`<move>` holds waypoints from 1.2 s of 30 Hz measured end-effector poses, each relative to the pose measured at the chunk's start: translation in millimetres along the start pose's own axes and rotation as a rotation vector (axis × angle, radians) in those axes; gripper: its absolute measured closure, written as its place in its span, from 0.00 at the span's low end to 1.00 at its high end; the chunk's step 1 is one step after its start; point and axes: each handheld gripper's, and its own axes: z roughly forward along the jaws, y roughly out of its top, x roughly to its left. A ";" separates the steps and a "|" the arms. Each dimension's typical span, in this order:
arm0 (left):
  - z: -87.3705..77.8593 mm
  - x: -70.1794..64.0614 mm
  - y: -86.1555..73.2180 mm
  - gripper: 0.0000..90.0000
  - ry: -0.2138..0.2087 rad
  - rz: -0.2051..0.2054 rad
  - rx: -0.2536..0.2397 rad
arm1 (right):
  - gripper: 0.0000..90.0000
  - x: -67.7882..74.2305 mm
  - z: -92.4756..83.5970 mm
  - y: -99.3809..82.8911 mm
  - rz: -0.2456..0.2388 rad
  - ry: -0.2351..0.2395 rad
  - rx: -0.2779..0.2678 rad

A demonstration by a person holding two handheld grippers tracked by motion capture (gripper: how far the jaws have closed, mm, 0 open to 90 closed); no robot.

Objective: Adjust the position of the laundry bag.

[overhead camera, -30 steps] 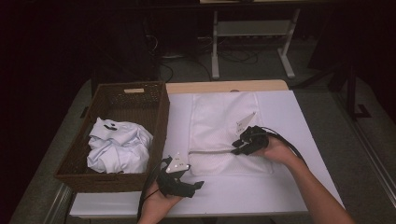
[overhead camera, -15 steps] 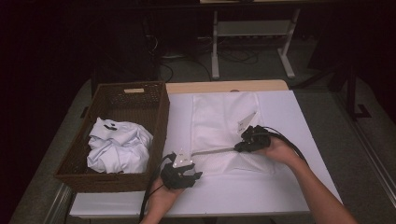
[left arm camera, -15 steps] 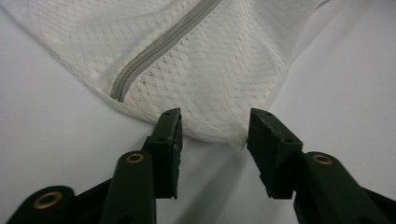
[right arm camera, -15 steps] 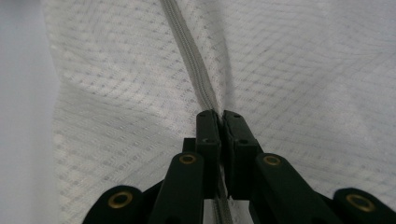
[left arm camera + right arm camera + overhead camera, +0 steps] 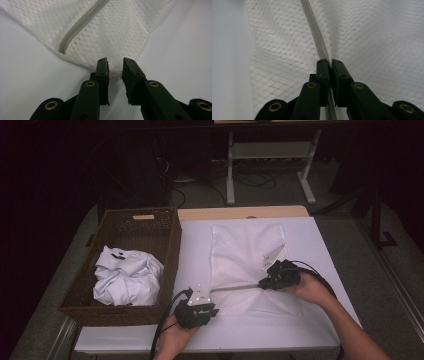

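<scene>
My right gripper (image 5: 330, 62) has its jaws pinched tight on the zipper (image 5: 317, 37) of the white mesh laundry bag (image 5: 247, 255), which lies flat on the table (image 5: 325, 320) just right of the wicker basket (image 5: 170, 245). My left gripper (image 5: 115, 65) has been closing on the bag's near corner, fabric between the jaws, though a gap remains and the pads don't look seated. If I pull the zipper now, that loose corner could slip free and the whole bag would drag along. The bag's long axis runs away from me; the zipper line crosses it, running from the basket side toward my right gripper.
</scene>
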 end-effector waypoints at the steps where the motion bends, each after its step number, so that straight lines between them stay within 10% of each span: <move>1: 0.0 0.0 0.0 0.81 0.000 0.000 0.000 | 0.91 2.5 -1.5 -2.5 0.015 0.007 -0.003; 16: -5.0 -7.3 2.0 0.63 0.006 0.017 -0.032 | 0.74 24.3 -11.5 -20.3 0.048 0.014 -0.050; 36: 4.4 -3.4 7.3 0.25 -0.057 -0.032 -0.072 | 0.33 50.5 -42.6 -75.7 0.234 -0.078 -0.235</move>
